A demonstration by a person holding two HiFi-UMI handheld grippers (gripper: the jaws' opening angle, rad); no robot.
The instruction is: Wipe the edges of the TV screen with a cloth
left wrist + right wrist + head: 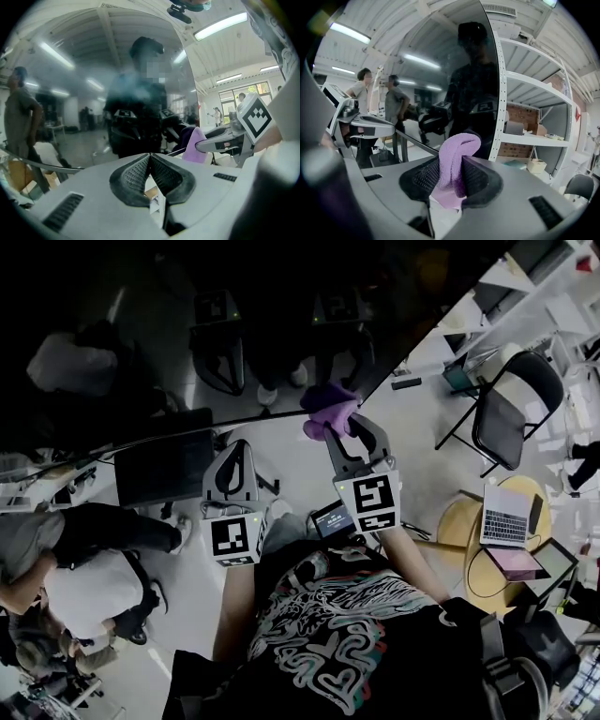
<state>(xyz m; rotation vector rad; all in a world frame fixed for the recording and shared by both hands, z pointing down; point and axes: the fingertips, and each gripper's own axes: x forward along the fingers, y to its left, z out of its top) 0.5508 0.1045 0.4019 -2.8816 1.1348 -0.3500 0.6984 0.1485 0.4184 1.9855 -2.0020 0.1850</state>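
The TV screen (187, 324) is a large dark glossy panel filling the top of the head view, and it reflects me and both grippers. My right gripper (339, 423) is shut on a purple cloth (328, 407), which rests against the screen's lower edge near its corner. In the right gripper view the cloth (454, 168) bulges up between the black pads, close to the screen (459, 79). My left gripper (240, 451) hovers just left of it below the screen edge, jaws shut with nothing between them (150, 158). The left gripper view shows the cloth (194, 146) at right.
A black folding chair (511, 413) and a round table (459, 521) carrying laptops stand at right. A dark monitor (164, 465) sits below the TV's edge. A person (84, 587) is seated at lower left. White shelving (534, 140) stands beside the screen.
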